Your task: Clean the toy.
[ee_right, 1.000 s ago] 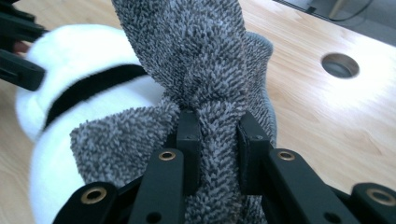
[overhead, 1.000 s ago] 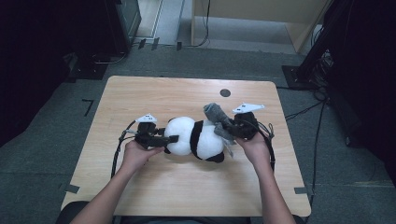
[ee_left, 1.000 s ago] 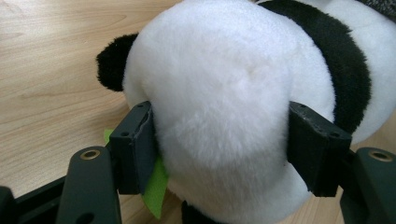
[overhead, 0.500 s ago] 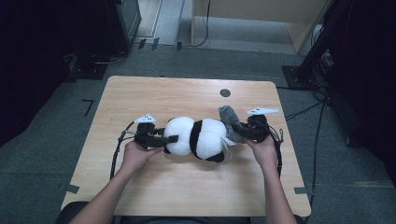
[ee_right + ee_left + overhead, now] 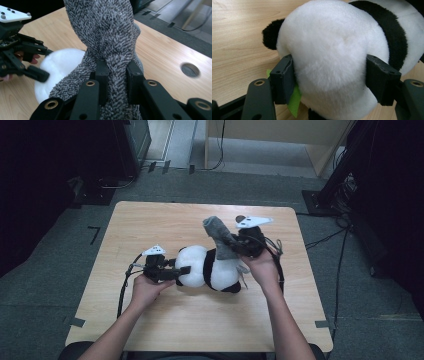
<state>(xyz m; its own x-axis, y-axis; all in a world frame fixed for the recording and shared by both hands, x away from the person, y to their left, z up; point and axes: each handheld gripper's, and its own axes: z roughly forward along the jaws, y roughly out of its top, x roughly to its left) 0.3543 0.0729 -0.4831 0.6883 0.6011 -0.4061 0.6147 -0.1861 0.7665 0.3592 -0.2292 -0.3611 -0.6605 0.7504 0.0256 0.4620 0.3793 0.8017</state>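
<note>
Left gripper [image 5: 186, 270]: jaws spread wide and pressed against both sides of the panda plush's [image 5: 210, 269] white head, clamping it.
Right gripper [image 5: 234, 246]: jaws pinched tight on a bunched fold of the grey fuzzy cloth [image 5: 219, 236], lifted above the tabletop.
Panda plush: lies on its side at the middle of the wooden table [image 5: 150, 222], head to the left, between both hands.
Grey cloth: rises up and to the far side from the plush's right end, twisted where the jaws squeeze it.
Green tag [image 5: 294, 100]: sticks out beside the left gripper's jaw, under the head.

High view looks down; both close tongs views share the panda [image 5: 210, 269].
</note>
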